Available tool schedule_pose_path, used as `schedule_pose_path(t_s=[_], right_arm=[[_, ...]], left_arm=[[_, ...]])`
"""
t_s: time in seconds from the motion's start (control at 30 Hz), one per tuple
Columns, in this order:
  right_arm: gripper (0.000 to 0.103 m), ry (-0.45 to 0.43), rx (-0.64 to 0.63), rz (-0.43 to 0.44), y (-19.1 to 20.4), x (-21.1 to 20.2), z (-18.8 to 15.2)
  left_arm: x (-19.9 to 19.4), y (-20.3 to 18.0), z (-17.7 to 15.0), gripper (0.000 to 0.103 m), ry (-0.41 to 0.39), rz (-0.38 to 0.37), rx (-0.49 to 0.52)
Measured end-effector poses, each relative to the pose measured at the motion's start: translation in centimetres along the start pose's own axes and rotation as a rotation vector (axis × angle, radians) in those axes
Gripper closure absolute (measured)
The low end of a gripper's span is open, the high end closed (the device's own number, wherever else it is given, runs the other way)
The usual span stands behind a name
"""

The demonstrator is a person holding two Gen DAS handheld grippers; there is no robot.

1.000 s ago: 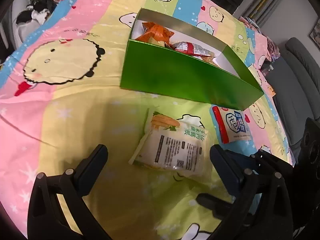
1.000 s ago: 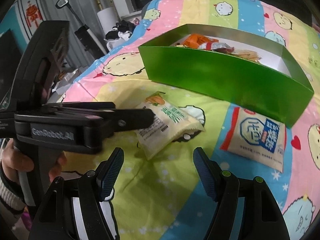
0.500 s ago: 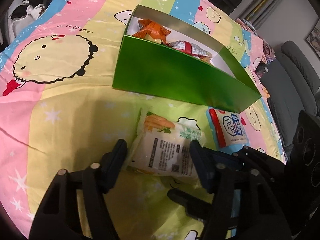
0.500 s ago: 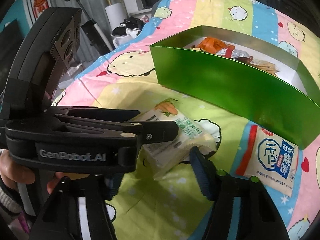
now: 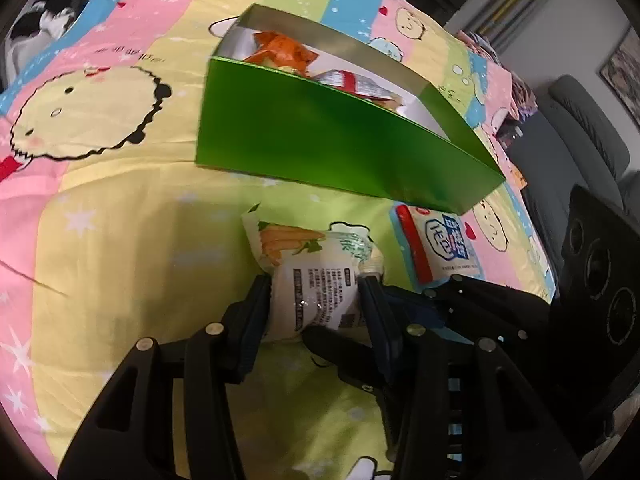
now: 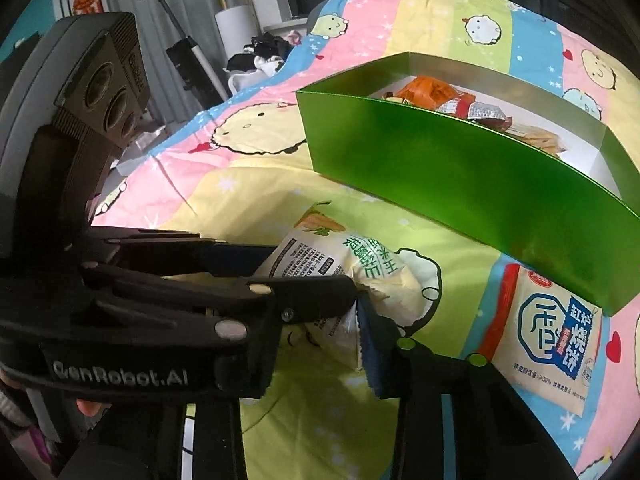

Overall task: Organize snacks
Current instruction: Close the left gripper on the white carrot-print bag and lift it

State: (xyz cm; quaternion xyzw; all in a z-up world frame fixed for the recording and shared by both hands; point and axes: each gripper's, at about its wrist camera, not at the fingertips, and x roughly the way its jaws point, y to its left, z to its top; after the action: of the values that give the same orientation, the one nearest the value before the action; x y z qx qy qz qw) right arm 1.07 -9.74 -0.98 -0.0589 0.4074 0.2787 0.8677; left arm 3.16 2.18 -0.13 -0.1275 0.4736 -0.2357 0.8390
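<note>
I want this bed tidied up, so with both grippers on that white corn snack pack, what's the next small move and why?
Probably lift the snack pack off the bedspread toward the green box. The left gripper and right gripper, jaws just closing, pinch it from both sides, and the box sits open just behind it with snacks already inside.

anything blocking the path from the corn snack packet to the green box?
Nothing visible. Both the left gripper and right gripper have just closed on the corn snack packet; only bare bedspread lies before the green box, whose near wall must be cleared.
</note>
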Motion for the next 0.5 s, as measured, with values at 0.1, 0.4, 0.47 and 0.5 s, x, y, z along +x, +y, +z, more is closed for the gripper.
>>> schedule_pose_path(t_s=[0.1,0.4,0.47,0.5], right_arm=[[0.068,-0.008,0.007,-0.001,0.0,-0.2,-0.1],[0.069,-0.036,0.019,-0.006,0.3,-1.7,-0.4],[0.069,-0.054,0.017,-0.012,0.4,-2.5,-0.5],[0.069,-0.065,0.017,-0.014,0.4,-3.0,-0.5]], left_arm=[[-0.1,-0.2,0.0,0.059,0.001,0.000,0.000],[-1.1,-1.6,-0.3,0.060,-0.012,0.008,0.025],[-1.7,-2.2,-0.3,0.060,-0.023,0.005,0.037],[-2.0,-2.5,-0.3,0.060,-0.028,0.004,0.044]])
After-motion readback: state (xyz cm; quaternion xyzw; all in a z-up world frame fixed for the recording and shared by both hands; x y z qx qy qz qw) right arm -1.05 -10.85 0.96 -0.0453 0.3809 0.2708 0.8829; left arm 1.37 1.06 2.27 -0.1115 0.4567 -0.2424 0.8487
